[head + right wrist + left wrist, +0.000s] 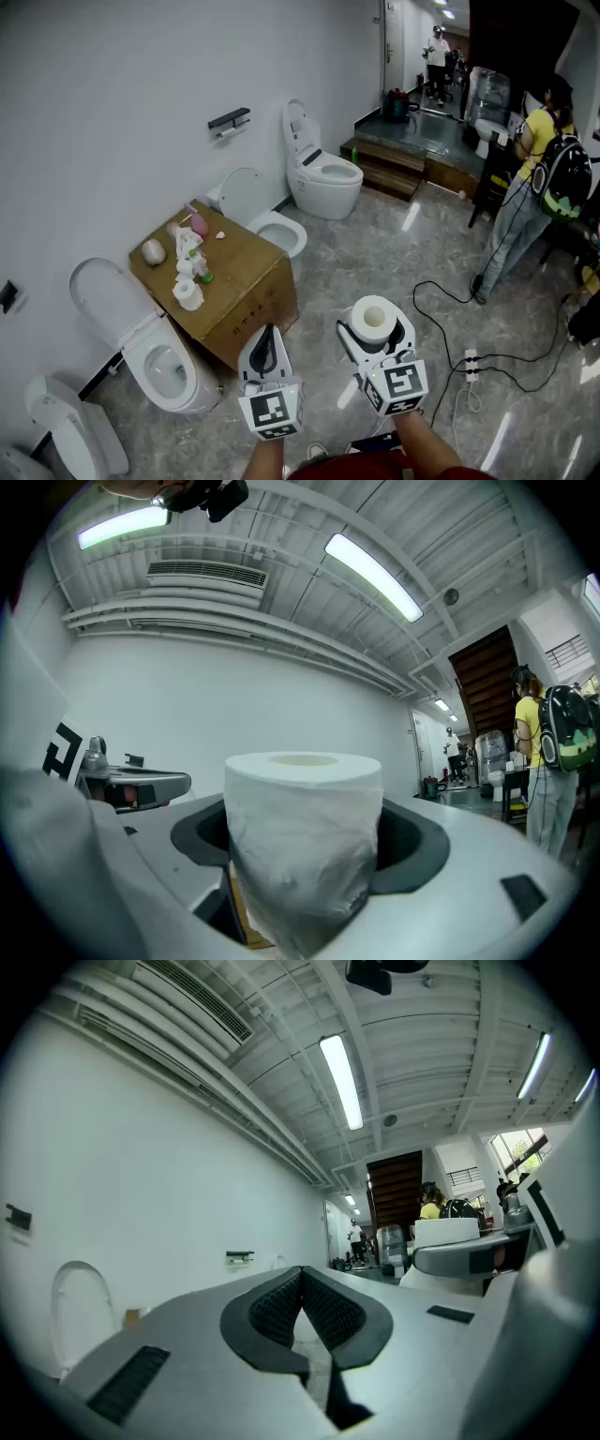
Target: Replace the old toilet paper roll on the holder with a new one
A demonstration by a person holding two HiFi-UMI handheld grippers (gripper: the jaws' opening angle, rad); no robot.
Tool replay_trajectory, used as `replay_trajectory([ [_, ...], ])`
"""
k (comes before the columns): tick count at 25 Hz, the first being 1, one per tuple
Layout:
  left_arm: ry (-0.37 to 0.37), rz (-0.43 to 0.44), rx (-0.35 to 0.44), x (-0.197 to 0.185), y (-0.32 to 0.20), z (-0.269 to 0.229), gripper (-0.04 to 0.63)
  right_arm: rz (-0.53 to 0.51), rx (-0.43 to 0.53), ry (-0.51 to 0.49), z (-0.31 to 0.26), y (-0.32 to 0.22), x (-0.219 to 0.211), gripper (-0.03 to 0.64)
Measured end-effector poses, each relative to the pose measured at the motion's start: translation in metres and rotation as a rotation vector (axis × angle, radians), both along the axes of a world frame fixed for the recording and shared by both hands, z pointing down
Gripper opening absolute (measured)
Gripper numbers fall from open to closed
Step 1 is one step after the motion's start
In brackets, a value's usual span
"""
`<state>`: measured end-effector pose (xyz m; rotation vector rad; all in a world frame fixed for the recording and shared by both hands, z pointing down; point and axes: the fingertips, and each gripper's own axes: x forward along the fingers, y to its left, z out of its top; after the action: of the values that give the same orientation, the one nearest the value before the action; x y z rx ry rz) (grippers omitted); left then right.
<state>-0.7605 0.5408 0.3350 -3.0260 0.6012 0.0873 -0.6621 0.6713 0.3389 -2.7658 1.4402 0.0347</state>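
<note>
My right gripper [377, 330] is shut on a full white toilet paper roll [373, 317], held upright between its dark pads; the roll [302, 855] fills the right gripper view. Beside it, my left gripper [266, 339] is shut and holds nothing, its ribbed pads [281, 1305] pressed together. Both point level over the marble floor. The black wall holder [230, 119] is far ahead on the white wall with a small white roll [225, 133] under it. In the left gripper view the holder [240, 1256] looks small and distant.
A cardboard box [246, 298] carrying a paper roll [188, 292] and small items stands just ahead to the left. Toilets [150, 347] [319, 169] line the wall. Cables and a power strip [471, 364] lie on the floor at right, near a person with a backpack [539, 178].
</note>
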Motion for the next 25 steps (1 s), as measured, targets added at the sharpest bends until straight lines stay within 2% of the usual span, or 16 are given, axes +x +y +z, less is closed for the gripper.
replay_trajectory([
  [16, -0.020, 0.042, 0.000, -0.004, -0.045, 0.012, 0.015, 0.026, -0.007, -0.011, 0.007, -0.050, -0.010, 0.407],
  [21, -0.027, 0.047, -0.018, 0.015, -0.060, 0.019, 0.015, 0.035, -0.007, -0.033, 0.014, -0.062, 0.011, 0.407],
  [25, -0.026, 0.055, -0.017, 0.048, -0.075, 0.023, 0.015, 0.040, -0.002, -0.036, 0.019, -0.077, 0.045, 0.407],
])
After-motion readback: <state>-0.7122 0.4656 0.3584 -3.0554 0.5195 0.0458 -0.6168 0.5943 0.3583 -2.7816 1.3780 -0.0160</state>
